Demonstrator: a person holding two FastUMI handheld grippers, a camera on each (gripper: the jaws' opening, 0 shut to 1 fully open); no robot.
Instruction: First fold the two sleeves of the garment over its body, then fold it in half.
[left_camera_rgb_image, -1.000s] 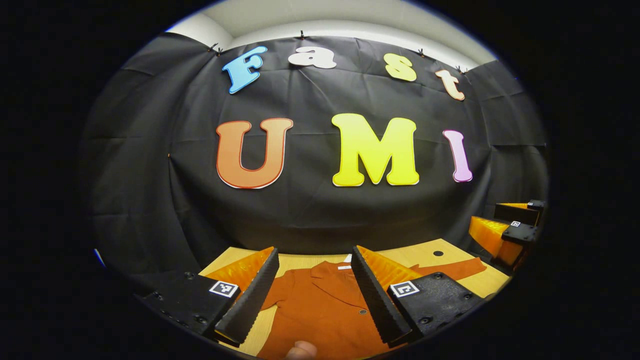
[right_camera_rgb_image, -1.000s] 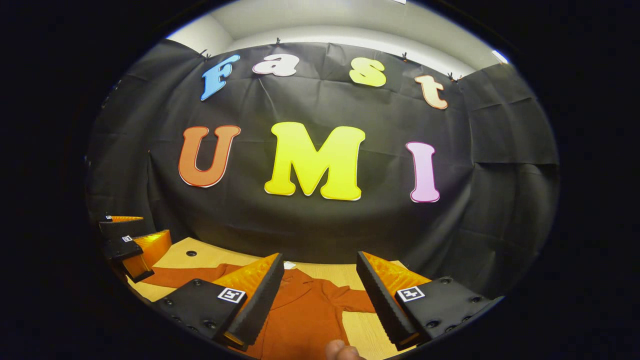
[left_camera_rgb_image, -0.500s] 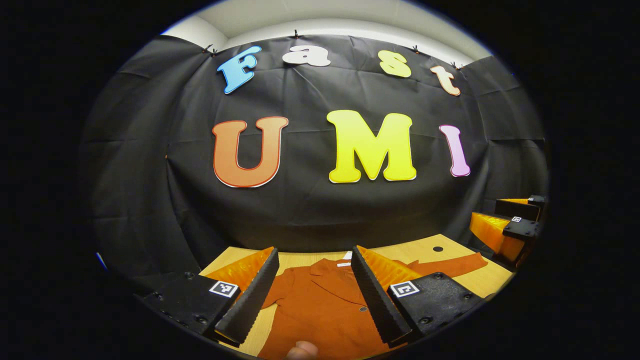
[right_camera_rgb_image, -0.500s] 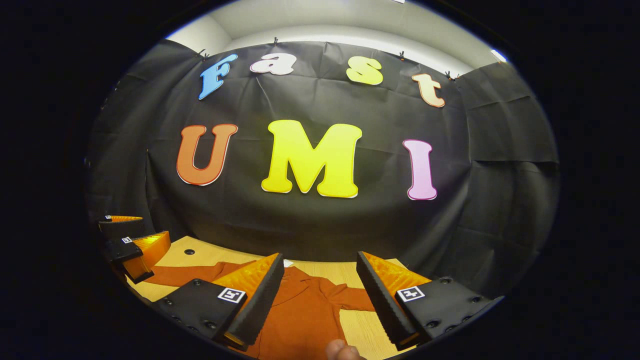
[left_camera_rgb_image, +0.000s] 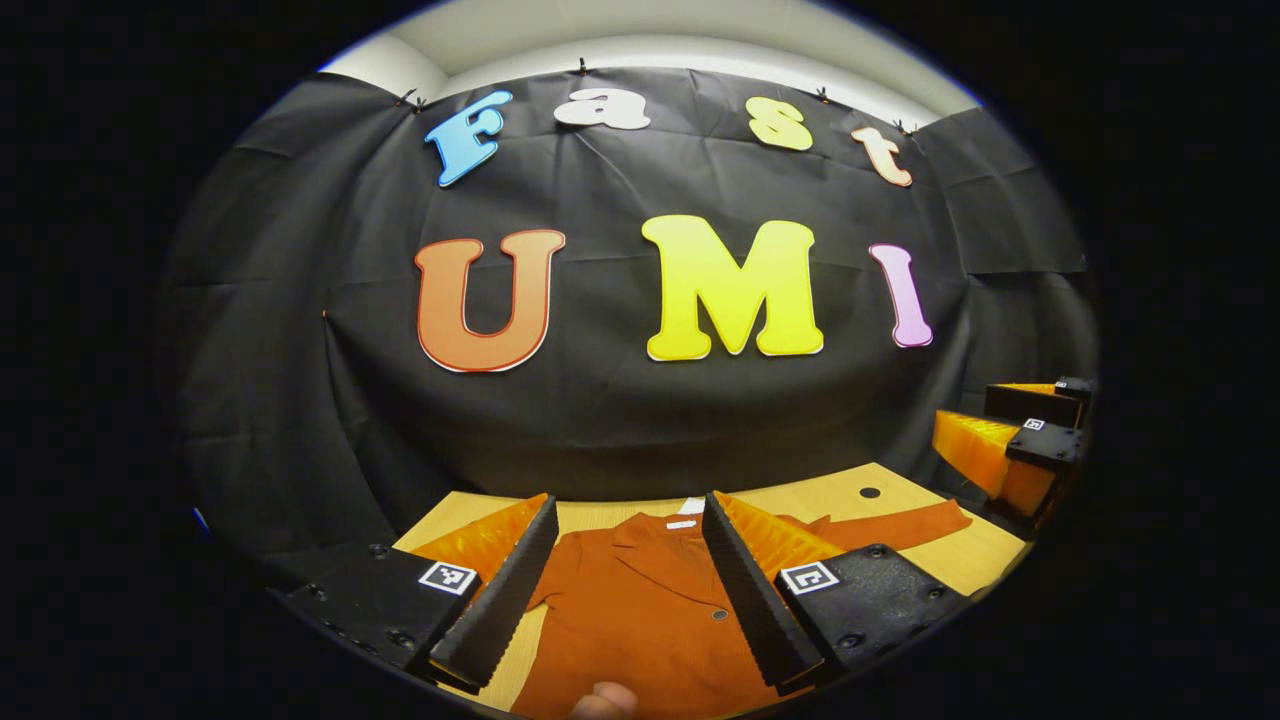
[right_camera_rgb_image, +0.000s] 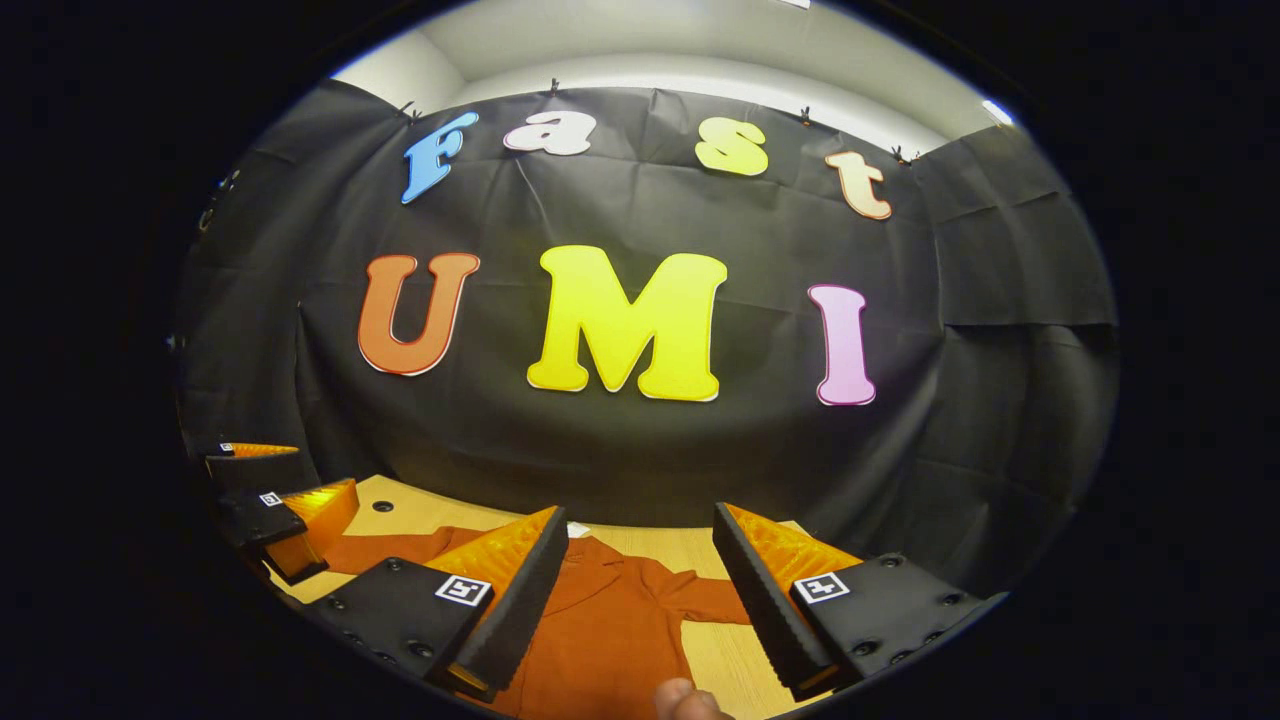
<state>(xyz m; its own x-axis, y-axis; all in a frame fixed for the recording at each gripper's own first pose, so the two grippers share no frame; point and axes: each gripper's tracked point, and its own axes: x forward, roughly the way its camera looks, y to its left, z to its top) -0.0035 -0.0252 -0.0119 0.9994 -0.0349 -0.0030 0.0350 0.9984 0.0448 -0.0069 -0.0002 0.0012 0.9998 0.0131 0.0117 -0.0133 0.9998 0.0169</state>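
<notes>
Garment: a rust-orange garment (left_camera_rgb_image: 640, 610) lies flat on the wooden table (left_camera_rgb_image: 960, 560), collar toward the table's far edge, where the black cloth wall hangs.
Sleeves: in the left gripper view 1 sleeve (left_camera_rgb_image: 900, 525) stretches out over the wood toward the table's right edge; in the right gripper view the other sleeve (right_camera_rgb_image: 400, 550) reaches toward the table's left edge, and the near one (right_camera_rgb_image: 715, 600) bends out short to the right. Both lie spread away from the body, neither folded over it.
Details: a small dark button (left_camera_rgb_image: 719, 614) on the front, a pale tag (left_camera_rgb_image: 683, 524) at the collar.
My left gripper (left_camera_rgb_image: 628, 575): fingers spread wide, nothing between them, held above the garment's chest (clear of the cloth as far as I can see). In the right gripper view it hangs at the table's left edge (right_camera_rgb_image: 265, 505).
My right gripper (right_camera_rgb_image: 635, 590): fingers wide apart too, gripping nothing, above the garment's right half. From the left gripper view it hovers past the table's right edge (left_camera_rgb_image: 1010, 445).
Table: 1 dark round hole (left_camera_rgb_image: 869, 493) near its far right corner.
Fingertip: a bit of my own fingertip (left_camera_rgb_image: 603, 700) shows at the bottom.
</notes>
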